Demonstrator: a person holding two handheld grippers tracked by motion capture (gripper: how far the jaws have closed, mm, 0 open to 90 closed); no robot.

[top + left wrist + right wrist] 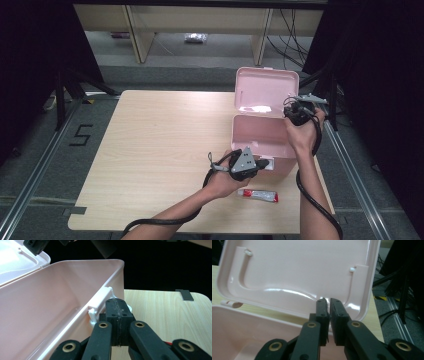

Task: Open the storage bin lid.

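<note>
A light wooden table [150, 150] fills the centre of the high view, dark curtains to either side. Left of centre, low in the frame, the left gripper [261, 163] is clenched, jaws pressed together against the white latch [100, 302] on the box's front wall; whether anything is pinched between them cannot be told. To its right stands the pink box [260, 135], open, its lid [265, 90] upright. A red and white tube [257, 195] lies just below the box. At right, the right gripper [295, 116] rests near the lid's edge, jaws nearly closed on nothing. Judgement: steady the box at the latch and keep the lid fully back before loading the tube.
</note>
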